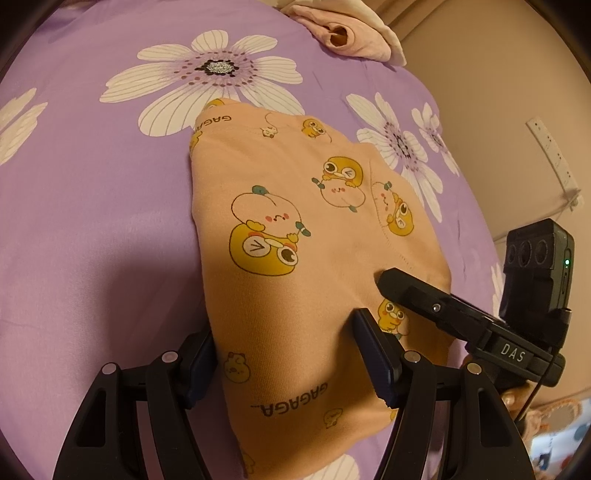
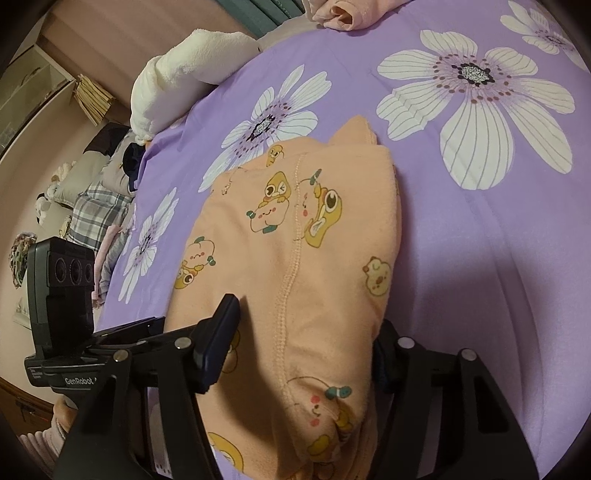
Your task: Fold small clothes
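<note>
A peach garment (image 1: 295, 229) printed with yellow cartoon ducks lies folded on the purple flowered bedsheet (image 1: 92, 206). My left gripper (image 1: 286, 354) straddles its near end. One finger sits at the cloth's left edge and the other finger (image 1: 373, 354) rests on top, with the cloth flat between open jaws. My right gripper (image 2: 306, 343) has the same garment (image 2: 303, 229) between its fingers, and the cloth bulges and creases there as the pads press in. Its upper finger (image 1: 395, 284) shows in the left wrist view, lying on the cloth's right side.
A crumpled pink garment (image 1: 347, 33) lies at the far edge of the bed. A white plush pillow (image 2: 177, 74) sits at the bed's left side, with plaid and grey clothes (image 2: 96, 206) piled beyond the edge. A wall with a power strip (image 1: 550, 155) runs along the right.
</note>
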The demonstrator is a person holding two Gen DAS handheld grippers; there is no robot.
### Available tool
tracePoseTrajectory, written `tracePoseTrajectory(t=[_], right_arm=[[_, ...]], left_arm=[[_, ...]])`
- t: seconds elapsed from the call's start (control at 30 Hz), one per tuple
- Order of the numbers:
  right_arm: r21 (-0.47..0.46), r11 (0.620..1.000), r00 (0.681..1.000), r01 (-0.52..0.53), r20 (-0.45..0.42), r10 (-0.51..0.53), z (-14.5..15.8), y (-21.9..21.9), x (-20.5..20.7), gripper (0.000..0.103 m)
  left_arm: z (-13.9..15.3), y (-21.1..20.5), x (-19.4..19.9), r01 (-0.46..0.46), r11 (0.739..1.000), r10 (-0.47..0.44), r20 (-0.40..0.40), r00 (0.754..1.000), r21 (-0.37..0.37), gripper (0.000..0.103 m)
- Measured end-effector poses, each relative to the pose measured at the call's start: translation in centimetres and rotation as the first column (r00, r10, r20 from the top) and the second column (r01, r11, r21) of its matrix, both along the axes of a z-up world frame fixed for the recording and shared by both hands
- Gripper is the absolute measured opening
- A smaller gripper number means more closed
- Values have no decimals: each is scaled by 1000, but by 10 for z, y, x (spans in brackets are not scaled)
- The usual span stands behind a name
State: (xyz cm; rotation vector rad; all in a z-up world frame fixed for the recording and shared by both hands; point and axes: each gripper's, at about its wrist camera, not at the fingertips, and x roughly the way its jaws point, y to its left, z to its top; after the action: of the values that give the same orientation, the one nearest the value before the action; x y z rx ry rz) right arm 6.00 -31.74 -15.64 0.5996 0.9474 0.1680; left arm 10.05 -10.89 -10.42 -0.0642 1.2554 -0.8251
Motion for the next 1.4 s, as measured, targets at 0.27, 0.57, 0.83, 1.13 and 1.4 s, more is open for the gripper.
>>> tracePoseTrajectory(t=[0.27,0.57,0.83,1.13,1.4], right_arm=[[-30,1000,1000,5,-2,-5,0,1,-2,54],[-78,997,1000,11,12,-10,5,5,-6,44],[-115,993,999,35,32,-32,11,10,-12,37],[-194,980,997,40,71,-27,23,23,-18,30],[-278,960,995,44,97,-18,35,37,-22,27]], left_arm=[[1,-2,-1,4,1000,-4,17,1000,19,68],[2,-3,-2,-1,999,-1,31,1000,35,68],[3,-1,-5,-12,999,11,45,999,35,63],[7,3,-5,-27,999,25,61,998,37,53],[12,5,-7,-32,999,29,78,997,35,43]])
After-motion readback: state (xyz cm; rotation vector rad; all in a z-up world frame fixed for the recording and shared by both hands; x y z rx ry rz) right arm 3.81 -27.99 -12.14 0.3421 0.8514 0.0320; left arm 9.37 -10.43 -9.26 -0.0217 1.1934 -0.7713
